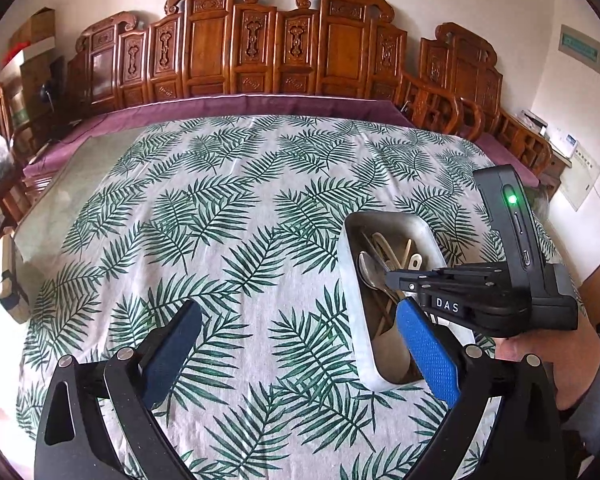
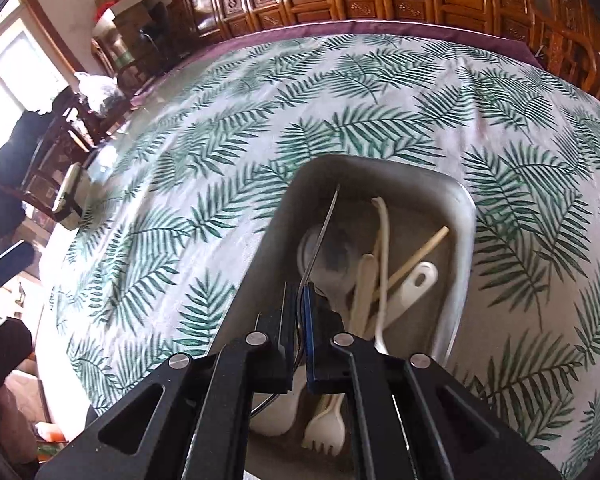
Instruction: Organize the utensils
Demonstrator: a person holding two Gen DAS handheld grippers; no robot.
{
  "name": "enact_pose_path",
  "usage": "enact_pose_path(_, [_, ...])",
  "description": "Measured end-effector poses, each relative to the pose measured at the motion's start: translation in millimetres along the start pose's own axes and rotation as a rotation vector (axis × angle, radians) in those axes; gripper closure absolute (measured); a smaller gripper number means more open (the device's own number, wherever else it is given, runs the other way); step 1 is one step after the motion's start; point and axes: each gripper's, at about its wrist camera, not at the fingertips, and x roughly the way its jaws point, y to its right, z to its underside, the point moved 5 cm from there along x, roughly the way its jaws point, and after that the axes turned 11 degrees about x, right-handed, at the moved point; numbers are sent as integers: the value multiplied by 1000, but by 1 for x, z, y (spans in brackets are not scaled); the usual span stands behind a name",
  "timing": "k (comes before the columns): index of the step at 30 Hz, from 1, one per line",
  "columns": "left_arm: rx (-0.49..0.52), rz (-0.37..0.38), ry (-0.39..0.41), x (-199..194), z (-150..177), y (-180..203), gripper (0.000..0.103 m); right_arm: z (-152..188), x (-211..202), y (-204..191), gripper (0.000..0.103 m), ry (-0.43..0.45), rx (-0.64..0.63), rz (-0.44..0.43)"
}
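The right tongs (image 2: 299, 312) are pinched together on a thin metal utensil (image 2: 320, 236), seen edge-on in the right wrist view; its type cannot be told from there. They hang over the near end of the tray (image 2: 466, 216), and the utensil's free end points toward the tray's far wall. In the left wrist view the right tongs (image 1: 392, 276) sit above the tray (image 1: 350, 248), just over a metal spoon (image 1: 368, 268).

The step in hand looks like lowering this utensil into the tray. To do it well, bring it down low and roughly along the tray's length before letting go, so it lies flat among the pale utensils (image 2: 384, 264) and the fork (image 2: 324, 432) and does not prop on the rim or bounce out. Open slowly and lift straight up.

The left tongs (image 1: 296, 344) are wide apart and hold nothing, just beside the tray's near corner over the leaf-print table (image 1: 228, 208). They could steady the tray if it slides.
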Motion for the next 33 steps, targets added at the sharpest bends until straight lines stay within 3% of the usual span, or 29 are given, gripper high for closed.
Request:
enact_pose_path(10, [9, 0, -3, 2, -1, 6, 9, 3, -23, -7, 94, 58, -73, 7])
enact_pose_path(20, [29, -17, 15, -3, -8, 23, 8, 12, -65, 18, 94, 133, -56, 49])
enact_pose_path(22, [31, -27, 18, -5, -11, 27, 8, 14, -74, 24, 79, 149, -54, 63])
enact_pose_path(24, [33, -33, 16, -7, -14, 31, 8, 16, -85, 30, 39, 175, -50, 84])
enact_pose_path(25, [35, -39, 14, -8, -16, 34, 8, 18, -93, 34, 29, 200, -48, 94])
enact_pose_path(31, [42, -60, 25, -22, -21, 54, 8, 30, -134, 58, 3, 249, -7, 121])
enact_pose_path(33, [44, -69, 22, -27, -19, 63, 8, 36, -147, 64, 3, 267, -2, 138])
